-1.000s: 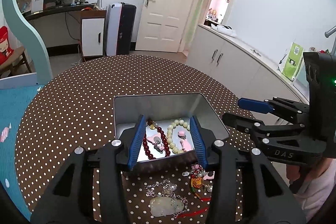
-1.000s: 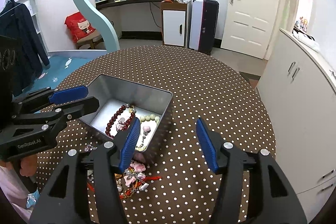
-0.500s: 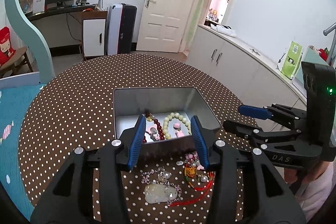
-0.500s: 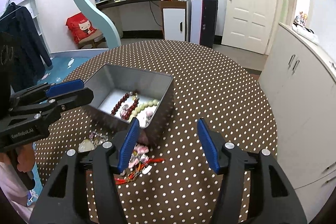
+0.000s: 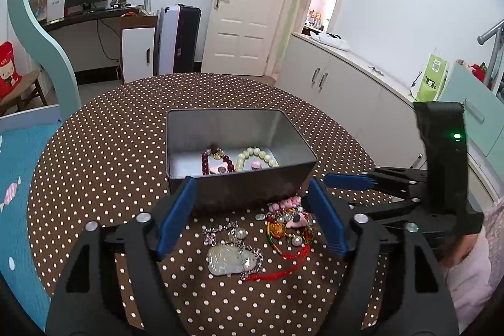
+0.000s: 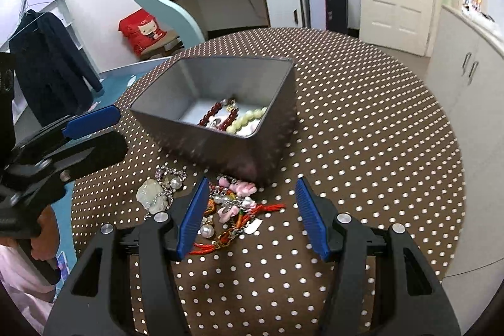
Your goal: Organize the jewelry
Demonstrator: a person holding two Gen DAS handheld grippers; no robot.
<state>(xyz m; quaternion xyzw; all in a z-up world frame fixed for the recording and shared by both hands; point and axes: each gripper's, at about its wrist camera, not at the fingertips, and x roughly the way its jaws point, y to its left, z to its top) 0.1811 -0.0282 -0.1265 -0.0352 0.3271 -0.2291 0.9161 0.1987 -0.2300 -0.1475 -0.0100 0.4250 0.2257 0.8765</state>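
- While the left gripper (image 5: 252,216) jaws are opening, empty, the jade pendant (image 5: 230,261) is lying loose between them.
- Right gripper (image 6: 252,216) is standing apart over tangled charms (image 6: 233,210); cords risk snagging together.
- Tin (image 6: 176,84) is sitting just ahead.

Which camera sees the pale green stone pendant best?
The left wrist view: the pale green stone pendant lies whole and close, in the open between the left tongs. The right wrist view shows it smaller, off to the side, beside the right tongs.
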